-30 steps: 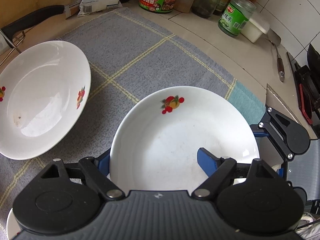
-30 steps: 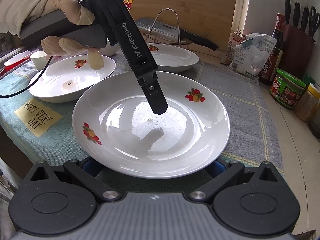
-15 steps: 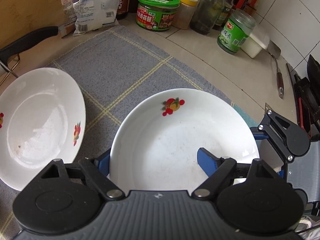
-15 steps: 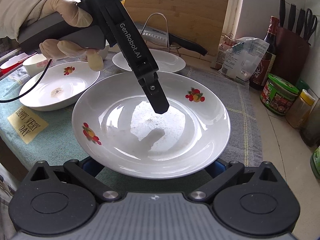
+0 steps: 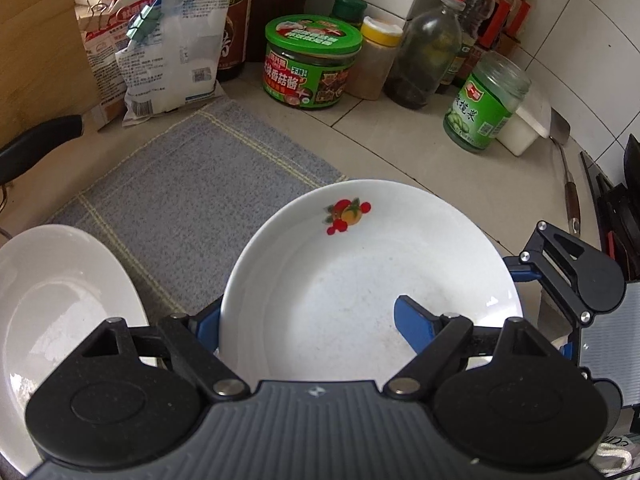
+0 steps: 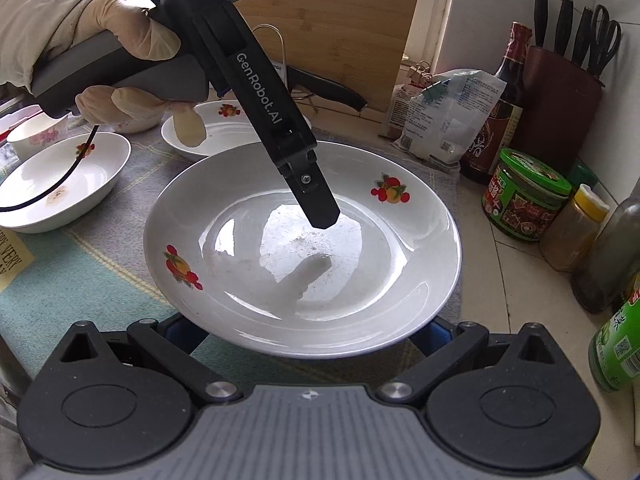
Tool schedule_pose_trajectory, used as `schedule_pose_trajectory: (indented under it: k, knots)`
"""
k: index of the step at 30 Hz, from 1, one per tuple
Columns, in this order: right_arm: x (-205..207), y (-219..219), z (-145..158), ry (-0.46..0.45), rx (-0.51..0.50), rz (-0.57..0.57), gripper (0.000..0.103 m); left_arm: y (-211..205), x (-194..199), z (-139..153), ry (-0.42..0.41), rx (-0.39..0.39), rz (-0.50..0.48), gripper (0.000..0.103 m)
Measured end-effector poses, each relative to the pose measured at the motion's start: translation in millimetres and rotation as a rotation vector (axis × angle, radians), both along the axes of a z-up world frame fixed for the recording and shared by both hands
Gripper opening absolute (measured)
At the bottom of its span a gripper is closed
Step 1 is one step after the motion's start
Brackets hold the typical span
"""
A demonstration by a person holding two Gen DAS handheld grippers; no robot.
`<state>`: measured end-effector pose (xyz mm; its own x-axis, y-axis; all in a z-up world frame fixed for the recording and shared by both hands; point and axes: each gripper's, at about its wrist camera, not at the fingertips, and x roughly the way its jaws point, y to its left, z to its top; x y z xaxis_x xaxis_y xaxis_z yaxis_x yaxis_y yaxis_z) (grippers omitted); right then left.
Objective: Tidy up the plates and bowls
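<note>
The white plate point(image 6: 300, 248) with fruit motifs is held clear of the grey cloth point(image 5: 192, 208), level, its hollow facing up; being round, it has no long axis to speak of. Two fruit prints sit on its inner slope, one toward the jars and one at the near-left in the right wrist view.

The left hand-held gripper point(image 5: 308, 320) is clamped on the plate's rim — one blue finger point(image 5: 416, 324) lies inside the bowl of the plate, the other under its outer edge, mostly hidden. In the right wrist view that same tool slants down from a gloved hand point(image 6: 100, 40), its black finger tip resting in the plate.

The right hand-held gripper point(image 6: 304, 332) has its blue fingers tucked beneath the plate's near rim, one at each side; the plate covers the pads, so whether they grip it or only sit below cannot be told.

A second plate point(image 5: 60, 320) is cut off at the left edge of the left wrist view. In the right wrist view a third plate point(image 6: 60, 184) lies on the cloth further left, and a small bowl point(image 6: 38, 136) behind it is partly hidden.

The tabletop point(image 5: 400, 152) is pale tile, crowded at the back — a green-lidded jar point(image 5: 312, 64), bottles, a clipped packet point(image 5: 168, 40), a knife block point(image 6: 560, 92) and a wooden board point(image 6: 340, 20) against white wall tiles.
</note>
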<state>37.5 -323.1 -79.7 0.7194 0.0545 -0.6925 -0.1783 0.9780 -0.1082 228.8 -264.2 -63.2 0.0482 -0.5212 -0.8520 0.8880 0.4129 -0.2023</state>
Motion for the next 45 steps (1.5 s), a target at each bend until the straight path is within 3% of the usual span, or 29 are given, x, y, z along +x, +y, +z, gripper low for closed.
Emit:
schedule_pose_trajectory:
  k: [17, 37, 45]
  knots:
    - [29.4, -31.7, -18.9, 0.044, 0.016, -0.036, 0.103, -37.2, 19.0, -23.2, -0.006, -0.004, 0.005, 0.085]
    - [35.0, -37.5, -22.4, 0.047, 0.038, -0.056, 0.103, -41.1, 23.6, -31.7, -0.030, -0.011, 0.021, 0.086]
    - [24.3, -32.3, -16.8, 0.056, 0.023, -0.091, 0.103, -20.3, 5.6, -4.2, -0.146, -0.073, 0.047, 0.089]
